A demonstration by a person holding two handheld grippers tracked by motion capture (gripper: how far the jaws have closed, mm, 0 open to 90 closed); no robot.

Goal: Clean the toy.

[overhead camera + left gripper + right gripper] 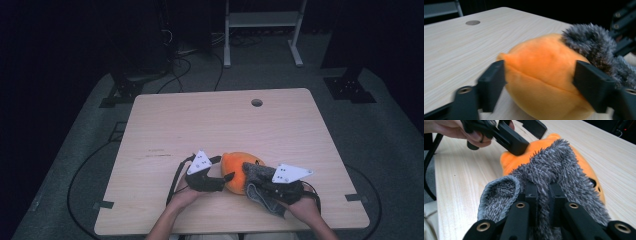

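An orange plush toy (232, 167) (541, 65) (510, 160) lies on the wooden table (215, 120) near its front edge. A grey fuzzy cloth (257, 175) (591, 40) (554, 162) is draped over the plush's right side. My left gripper (223, 168) (540, 75) (534, 138) comes in from the left, its jaws open wide and standing on either side of the plush. From the right, my right gripper (252, 184) (543, 188) is shut on a fold of the grey cloth, whose loose end curls over its jaws.
A round hole (256, 102) (472, 22) sits near the table's far edge. Bare tabletop stretches behind and to the left of the plush. Cables (180, 70) and a white frame (262, 30) stand on the floor beyond the table.
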